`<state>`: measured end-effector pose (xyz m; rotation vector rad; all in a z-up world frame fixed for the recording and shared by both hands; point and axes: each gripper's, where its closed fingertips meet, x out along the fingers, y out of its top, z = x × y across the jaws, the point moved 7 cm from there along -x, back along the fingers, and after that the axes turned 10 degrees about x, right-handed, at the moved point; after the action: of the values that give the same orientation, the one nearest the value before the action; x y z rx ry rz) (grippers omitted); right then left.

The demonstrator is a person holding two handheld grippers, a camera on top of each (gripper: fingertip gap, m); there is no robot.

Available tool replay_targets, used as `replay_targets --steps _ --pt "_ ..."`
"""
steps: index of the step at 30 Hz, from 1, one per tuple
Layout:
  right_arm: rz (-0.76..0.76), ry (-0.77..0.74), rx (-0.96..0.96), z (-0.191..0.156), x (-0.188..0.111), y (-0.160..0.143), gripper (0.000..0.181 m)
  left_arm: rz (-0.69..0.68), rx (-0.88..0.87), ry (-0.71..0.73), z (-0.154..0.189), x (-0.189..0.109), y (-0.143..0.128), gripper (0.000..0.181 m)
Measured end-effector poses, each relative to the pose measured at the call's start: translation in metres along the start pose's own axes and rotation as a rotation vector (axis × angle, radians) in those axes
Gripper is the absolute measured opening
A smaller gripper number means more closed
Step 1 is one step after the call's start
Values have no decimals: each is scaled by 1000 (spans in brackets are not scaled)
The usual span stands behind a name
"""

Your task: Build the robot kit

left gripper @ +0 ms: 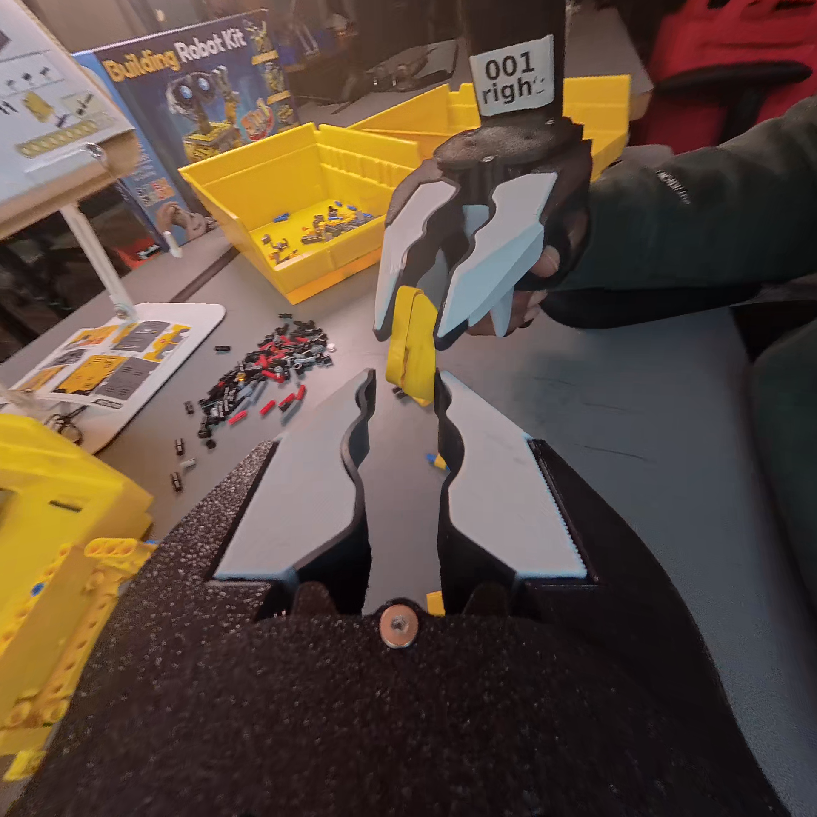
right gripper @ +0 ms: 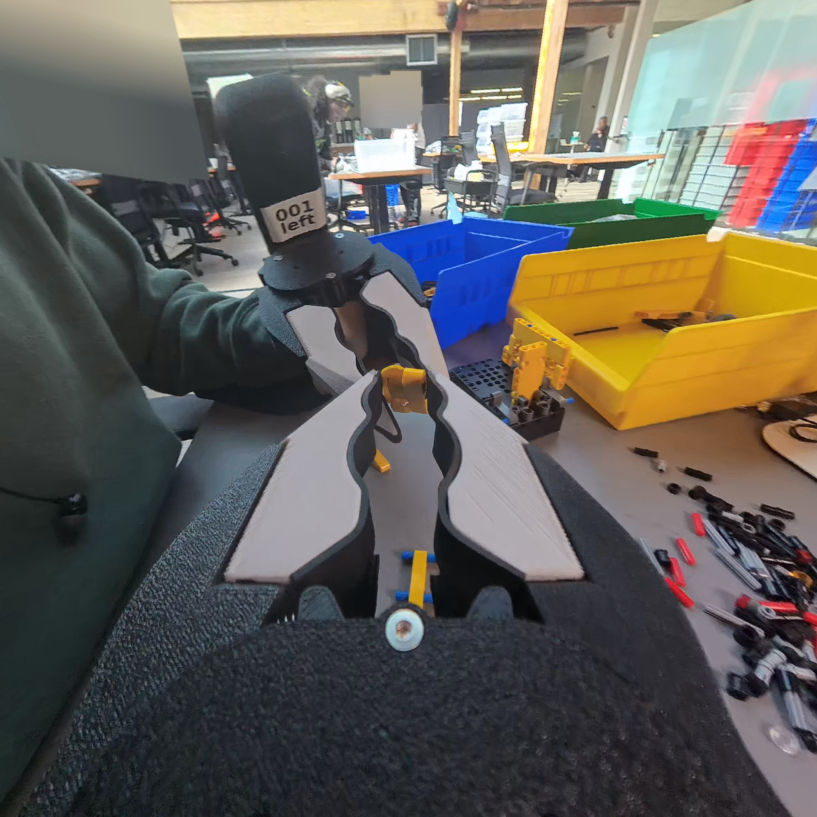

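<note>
My right gripper (right gripper: 403, 377) is shut on a small yellow building piece (right gripper: 404, 391) and holds it above the grey table (right gripper: 597, 464). In the left wrist view the right gripper (left gripper: 411, 336) comes down from above with the yellow piece (left gripper: 411, 353) hanging between its fingers. My left gripper (left gripper: 406, 376) is partly open around the lower end of that piece. Its right fingertip (left gripper: 442, 380) touches the piece and its left fingertip stands a little apart. A yellow beam with blue pins (right gripper: 418, 574) lies on the table under my right gripper.
A pile of small black, red and grey pins (left gripper: 265, 376) lies left of the grippers, with an instruction booklet (left gripper: 110, 358) beyond. A yellow bin (left gripper: 309, 212) holds small parts. A black plate with a yellow assembly (right gripper: 526, 376), a blue bin (right gripper: 477, 256) and another yellow bin (right gripper: 663, 353) stand nearby. The tips of both grippers are at nearly the same place.
</note>
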<state>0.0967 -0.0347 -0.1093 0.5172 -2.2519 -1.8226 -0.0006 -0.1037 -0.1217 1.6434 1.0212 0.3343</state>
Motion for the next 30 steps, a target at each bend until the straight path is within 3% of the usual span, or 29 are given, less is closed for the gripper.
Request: replay_targets --steps 2,5,10,13,18,20,27,30 --pt "3 -48 -10 4 -2 1 19 -22 83 86 -3 -1 0 24" --pt "-44 -137 4 10 1 -2 19 -47 179 137 0 1 -1 9" --pt "-72 -195 49 14 3 -5 19 -73 142 130 -2 4 -6 8" --pt "-29 -155 70 11 0 0 18 43 -85 11 -7 1 -3 8" --pt "74 -19 168 8 -9 11 26 424 -688 -302 -26 -14 2 6" --pt "95 -10 206 11 -11 13 26 522 -844 -397 -32 -17 -1 6" --pt "116 66 380 11 -4 8 22 545 -933 -491 -26 -10 -3 6" --pt "147 130 521 15 -3 5 9 527 -943 -479 -26 -7 -6 6"
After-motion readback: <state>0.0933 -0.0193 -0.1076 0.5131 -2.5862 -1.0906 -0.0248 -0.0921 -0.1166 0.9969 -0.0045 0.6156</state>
